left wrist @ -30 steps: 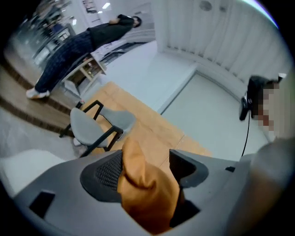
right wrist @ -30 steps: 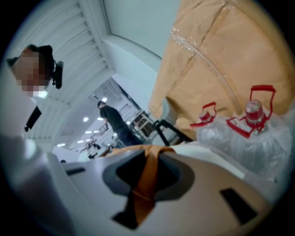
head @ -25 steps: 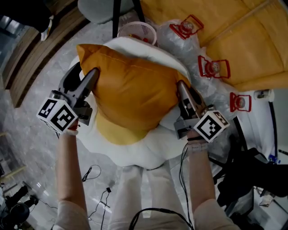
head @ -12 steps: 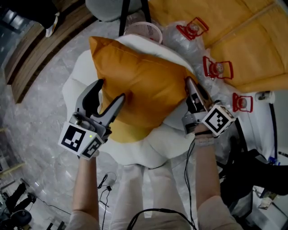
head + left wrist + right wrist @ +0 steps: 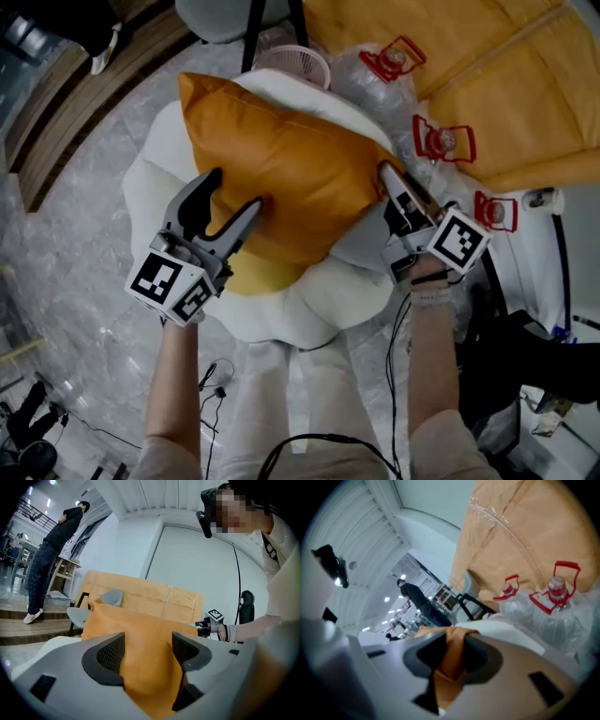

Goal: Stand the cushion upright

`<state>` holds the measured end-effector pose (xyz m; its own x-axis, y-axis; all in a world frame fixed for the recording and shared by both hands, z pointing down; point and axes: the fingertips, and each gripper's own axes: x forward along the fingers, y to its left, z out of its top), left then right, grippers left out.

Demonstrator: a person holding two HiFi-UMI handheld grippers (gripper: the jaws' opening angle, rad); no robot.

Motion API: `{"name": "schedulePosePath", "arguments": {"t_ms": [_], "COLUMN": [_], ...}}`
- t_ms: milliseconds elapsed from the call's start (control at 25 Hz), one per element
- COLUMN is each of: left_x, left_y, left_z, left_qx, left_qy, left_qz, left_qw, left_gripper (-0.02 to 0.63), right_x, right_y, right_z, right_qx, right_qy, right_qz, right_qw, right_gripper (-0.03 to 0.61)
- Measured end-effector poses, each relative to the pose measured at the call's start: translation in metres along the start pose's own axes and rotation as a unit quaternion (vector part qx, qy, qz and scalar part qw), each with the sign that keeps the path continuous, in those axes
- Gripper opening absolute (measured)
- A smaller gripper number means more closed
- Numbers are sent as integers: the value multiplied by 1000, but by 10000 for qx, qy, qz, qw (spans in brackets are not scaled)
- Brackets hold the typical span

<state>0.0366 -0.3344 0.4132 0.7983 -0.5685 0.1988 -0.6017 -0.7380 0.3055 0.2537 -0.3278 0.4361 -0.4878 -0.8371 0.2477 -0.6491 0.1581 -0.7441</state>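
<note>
An orange cushion [image 5: 300,169] leans on a white egg-shaped seat [image 5: 309,300], its top left corner pointing away from me. My left gripper [image 5: 232,195] is open at the cushion's near left edge. One of its fingers [image 5: 208,183] is outside that edge and the other lies on the fabric. In the left gripper view the cushion [image 5: 140,634] bulges between the wide-set pads. My right gripper [image 5: 386,173] is shut on the cushion's right corner. In the right gripper view a fold of orange fabric [image 5: 451,660] is pinched between its pads, and the jaws have just been opening slightly.
Large water bottles with red handles [image 5: 441,141] stand right of the seat, in front of yellow-brown padded sheets [image 5: 525,84]. A pink basket [image 5: 295,64] and a grey chair [image 5: 216,14] are behind the seat. Cables trail on the marble floor [image 5: 84,272]. A person [image 5: 51,550] stands far off.
My left gripper left the cushion's upper left side and moved nearer to me and right, to the near left edge. The cushion's far corner shifted slightly. The right gripper stayed put.
</note>
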Motion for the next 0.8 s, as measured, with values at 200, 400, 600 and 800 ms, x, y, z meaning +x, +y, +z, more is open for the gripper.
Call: {"name": "schedulePosePath", "arguments": {"t_ms": [200,400,600,800], "left_x": [1,-4,-13,-29], "left_y": [-2,-2,-4,-9], "left_z": [-1,2,14,12], "left_qx": [-30,-66,-28,87], "left_qy": [6,-125,-379,-384], "left_qz": [2,56,27,39], "left_qw": [10000,9999,9993,9992], "left_gripper": [321,319,225,57], "right_x": [-14,-32,-42,-49], "right_y": [1,9,27,41], "right_z": [-3,0,0,-16], "right_qx": [231,512,182,-152], "right_qy": [-50,-301,-300,-212], "right_qz": [-7,232,324,237], "right_qw": [9997,9980,9989,9994], "right_gripper": [118,249,307,305]}}
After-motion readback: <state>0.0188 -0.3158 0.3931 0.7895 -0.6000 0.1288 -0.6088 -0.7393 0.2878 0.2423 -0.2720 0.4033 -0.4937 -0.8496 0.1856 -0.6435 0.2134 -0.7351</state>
